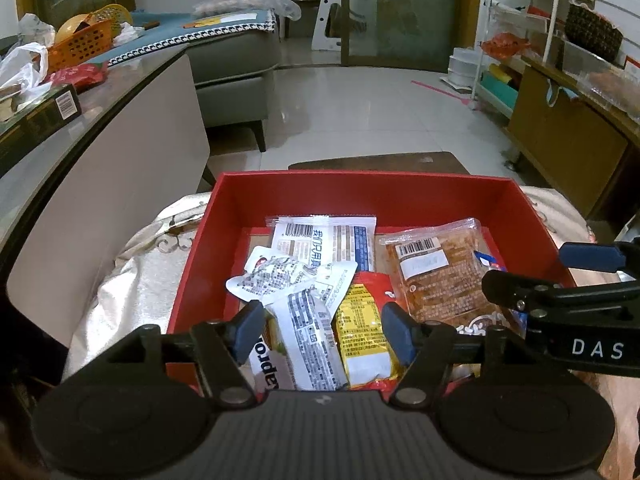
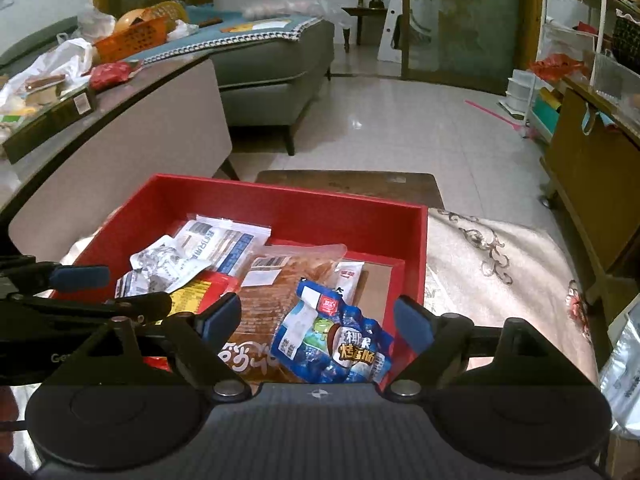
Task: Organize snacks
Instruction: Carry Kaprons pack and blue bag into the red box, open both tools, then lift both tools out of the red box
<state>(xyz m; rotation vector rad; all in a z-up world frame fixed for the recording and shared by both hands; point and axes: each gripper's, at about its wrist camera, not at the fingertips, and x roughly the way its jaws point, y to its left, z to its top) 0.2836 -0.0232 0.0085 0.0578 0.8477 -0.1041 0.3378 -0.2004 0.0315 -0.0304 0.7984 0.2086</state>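
A red box [image 1: 360, 188] on a cream patterned cloth holds several snack packets. In the left wrist view my left gripper [image 1: 324, 330] is open and empty above the box's near left part, over a white printed packet [image 1: 310, 332] and a yellow packet [image 1: 362, 340]. A clear packet of brown snack [image 1: 440, 276] lies to the right. In the right wrist view my right gripper [image 2: 318, 326] is open and empty above a blue packet [image 2: 332, 344] at the red box's [image 2: 288, 200] near right corner. The brown packet [image 2: 276, 292] lies beside it.
A cream cloth [image 2: 500, 264] extends right of the box, with a silver bag [image 2: 624, 364] at its edge. A dark stool [image 2: 348, 184] stands behind the box. A cluttered table [image 1: 100, 92] is on the left, a sofa [image 1: 236, 76] behind, and a wooden cabinet [image 1: 560, 136] on the right.
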